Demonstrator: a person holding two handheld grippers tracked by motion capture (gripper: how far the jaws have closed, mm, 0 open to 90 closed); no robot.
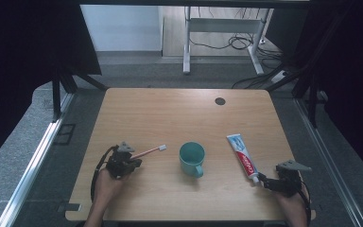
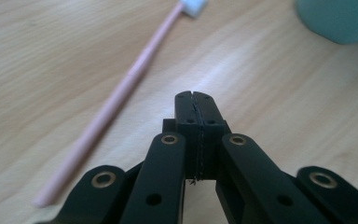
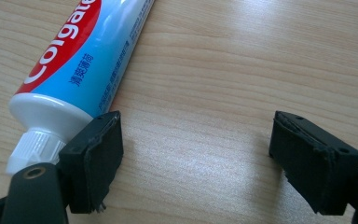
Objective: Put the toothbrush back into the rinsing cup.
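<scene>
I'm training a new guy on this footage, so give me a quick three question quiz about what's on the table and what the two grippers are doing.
1. True or false: the left gripper is clamped on the pink toothbrush.
2. Which end of the toothpaste tube lies nearest the right gripper? A) cap end B) flat crimped end C) neither, it stands upright
3. Fill in: the teal mug stands between the toothbrush and the ____.

Key
1. False. Its jaws are shut on nothing; the toothbrush lies on the table beside them.
2. A. The white cap sits just outside one pad of the open jaws.
3. Toothpaste tube.
</scene>
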